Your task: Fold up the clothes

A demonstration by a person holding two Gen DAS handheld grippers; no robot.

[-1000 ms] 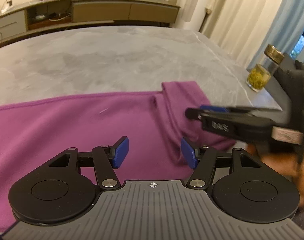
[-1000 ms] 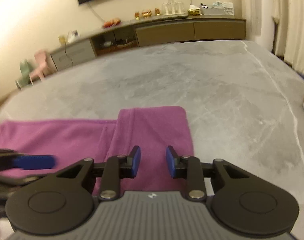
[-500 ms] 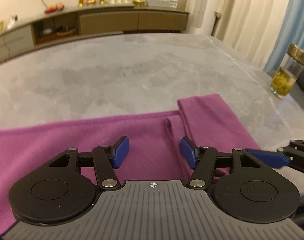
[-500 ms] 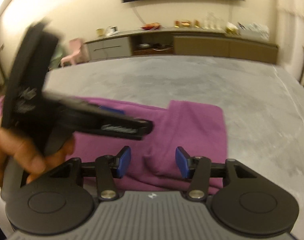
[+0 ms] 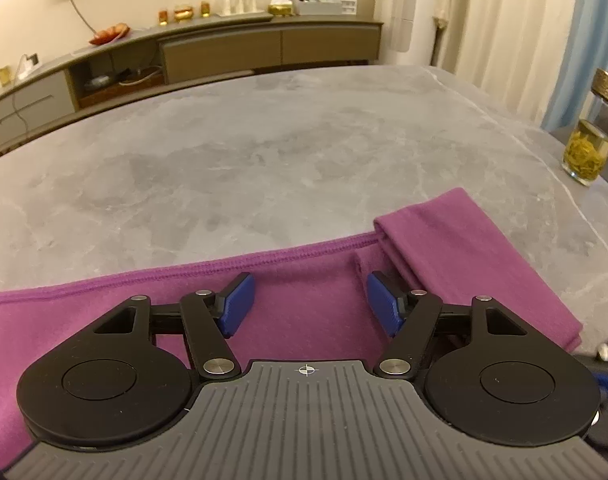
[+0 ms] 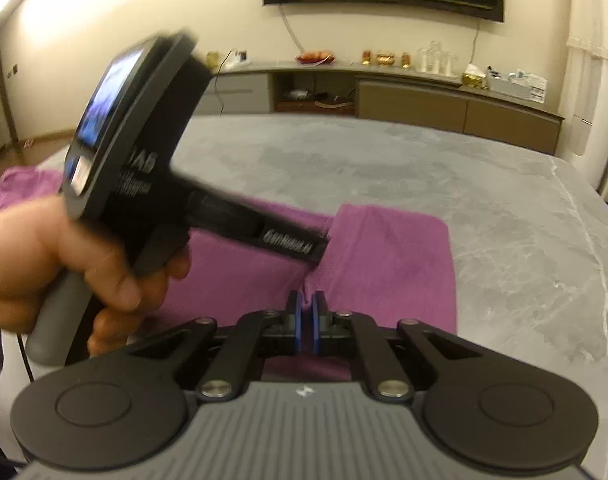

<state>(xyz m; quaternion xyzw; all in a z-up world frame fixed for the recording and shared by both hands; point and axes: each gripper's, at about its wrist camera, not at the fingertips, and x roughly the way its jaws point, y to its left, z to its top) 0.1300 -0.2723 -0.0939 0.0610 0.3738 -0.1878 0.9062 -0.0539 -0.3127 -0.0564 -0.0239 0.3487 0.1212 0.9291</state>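
A purple knit garment (image 5: pixel 304 312) lies flat along the near edge of the grey marble bench (image 5: pixel 264 152), one end folded back over itself toward the near right corner. The left gripper (image 5: pixel 307 304) hovers over the cloth with its blue-padded fingers (image 5: pixel 236 304) spread wide, holding nothing; the fold's edge runs just beside the right finger. The right gripper (image 6: pixel 306 322) has its fingers (image 6: pixel 297 320) nearly closed, only a thin gap between the pads, at a raised crease of the garment; whether cloth is pinched there cannot be told. A hand (image 6: pixel 44 264) holds the left gripper's handle. A glass jar of yellow-green tea (image 5: pixel 587 148) stands near the right edge.
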